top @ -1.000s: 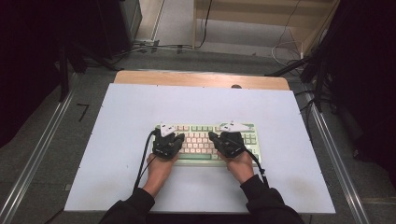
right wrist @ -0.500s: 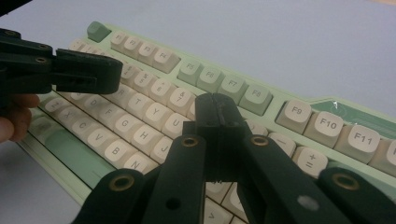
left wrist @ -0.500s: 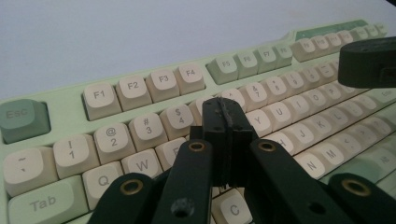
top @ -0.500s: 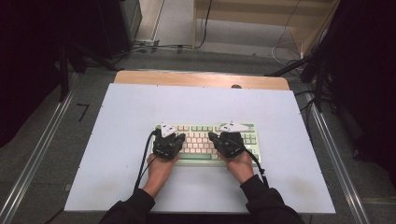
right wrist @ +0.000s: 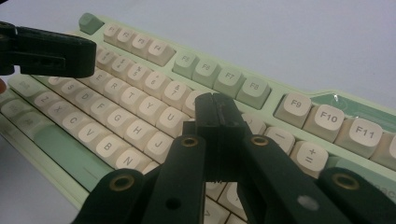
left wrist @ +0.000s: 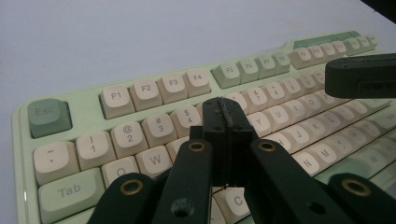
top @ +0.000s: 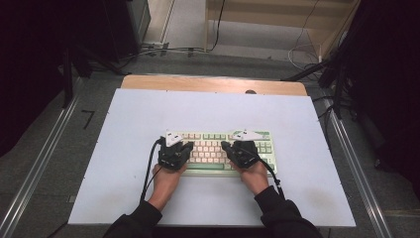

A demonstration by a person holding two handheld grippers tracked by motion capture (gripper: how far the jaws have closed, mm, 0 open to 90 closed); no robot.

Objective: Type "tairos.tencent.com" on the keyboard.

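A pale green keyboard [top: 218, 147] with cream keys lies on the white table, near its middle front. My left gripper [top: 174, 147] hovers over the keyboard's left half, jaws pressed together with nothing between them; its closed tip [left wrist: 225, 108] sits above the number and letter rows. My right gripper [top: 243, 144] is over the right half, also shut and empty, its tip [right wrist: 215, 103] above the keys near U and the number row. In each gripper view the other gripper crosses the frame as a black bar [left wrist: 359, 76] [right wrist: 46, 56].
The white table top [top: 129, 119] has a wooden strip [top: 213, 84] along its far edge. Metal rails [top: 44, 158] run along both sides of the table. Cables and dark equipment stand on the floor beyond.
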